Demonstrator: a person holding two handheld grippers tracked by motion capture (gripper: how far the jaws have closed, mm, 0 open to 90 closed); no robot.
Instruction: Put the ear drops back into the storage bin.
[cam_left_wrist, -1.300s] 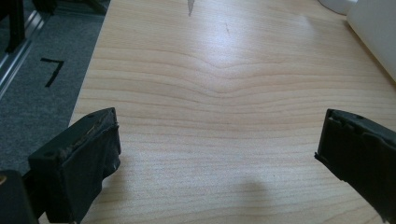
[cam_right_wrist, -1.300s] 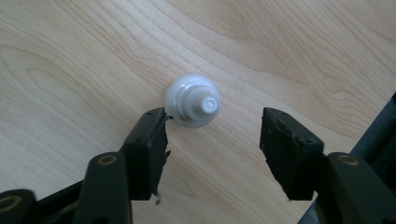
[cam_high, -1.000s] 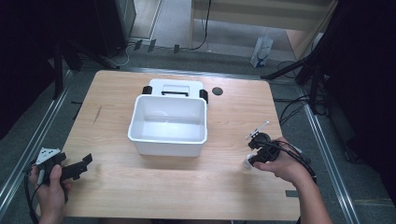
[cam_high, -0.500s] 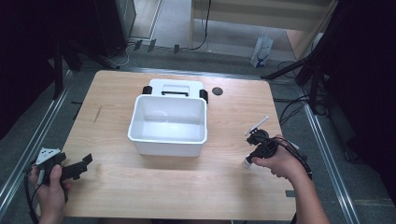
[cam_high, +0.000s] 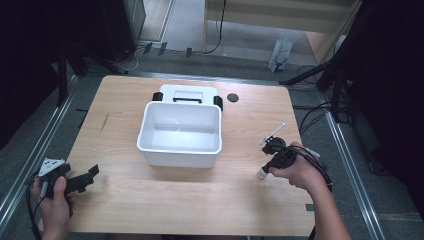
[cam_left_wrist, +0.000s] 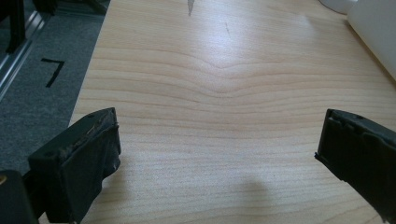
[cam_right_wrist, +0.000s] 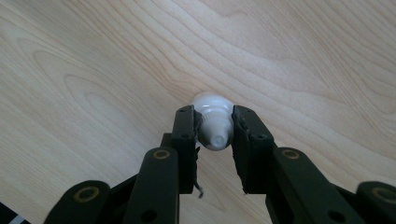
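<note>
A small white bottle lies on the wooden table at the right. My right gripper points down at it, and its jaws have just been closing: both pads now press on the bottle's sides. From above, the right gripper sits under the person's right hand, with the bottle poking out at its lower left. My left gripper rests near the table's front left corner. It stands wide open over bare wood, with nothing between its jaws.
An open white tub stands mid-table. Its lid, with black clasps, lies just behind it. A small black disc sits to the right of the lid. Metal rails run along the table's sides.
The right hand has shifted slightly left and its jaws have drawn in onto the white bottle. The left hand has stayed where it was.
</note>
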